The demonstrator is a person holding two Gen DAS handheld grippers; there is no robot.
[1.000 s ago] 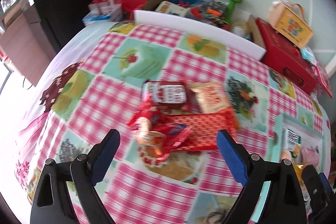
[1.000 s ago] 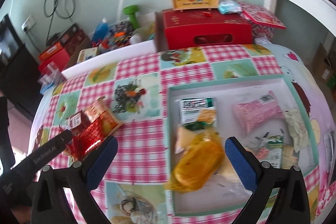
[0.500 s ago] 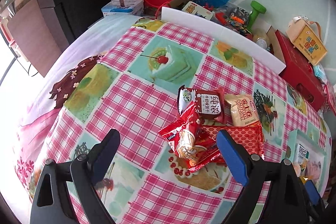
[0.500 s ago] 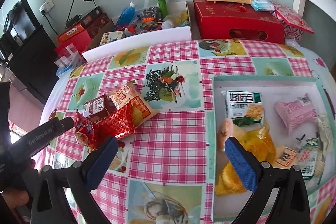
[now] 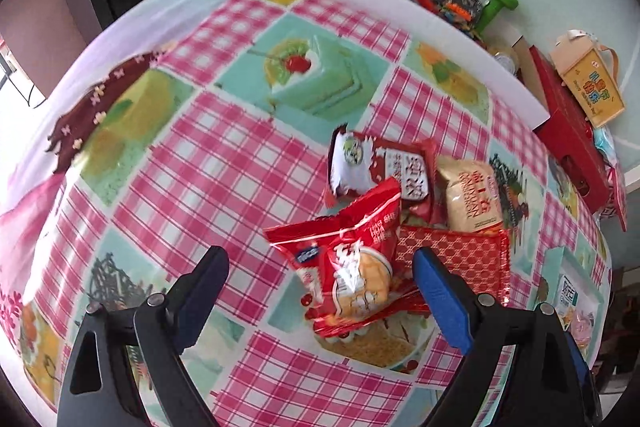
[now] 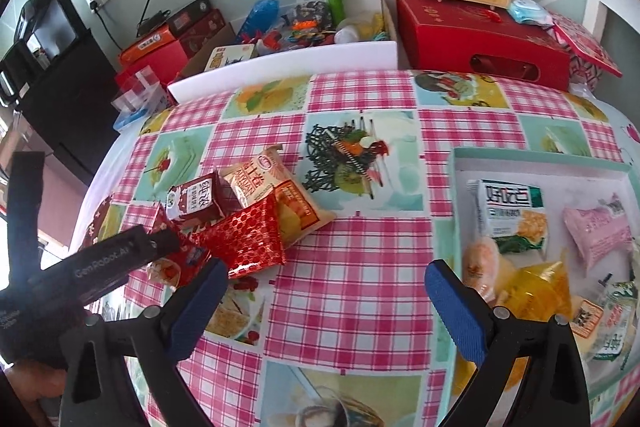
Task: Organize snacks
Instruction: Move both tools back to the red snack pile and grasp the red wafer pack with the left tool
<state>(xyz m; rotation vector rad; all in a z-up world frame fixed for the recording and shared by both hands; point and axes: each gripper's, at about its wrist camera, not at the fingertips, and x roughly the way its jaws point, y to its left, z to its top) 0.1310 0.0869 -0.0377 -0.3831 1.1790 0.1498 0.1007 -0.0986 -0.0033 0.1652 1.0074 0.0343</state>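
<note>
On the worktop [image 5: 240, 155] we count four snack packets [image 5: 352, 275] heaped together: two red, one maroon, one tan. The left hand-held gripper [image 5: 320, 275] hangs over the heap, released, jaws wide and empty. The right hand-held gripper [image 6: 324, 287] is likewise released, over bare cloth between the heap and one tray [image 6: 540, 157] holding further packets.

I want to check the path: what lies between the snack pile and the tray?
In the right wrist view, only bare checked tablecloth separates the snack pile and the tray.
</note>
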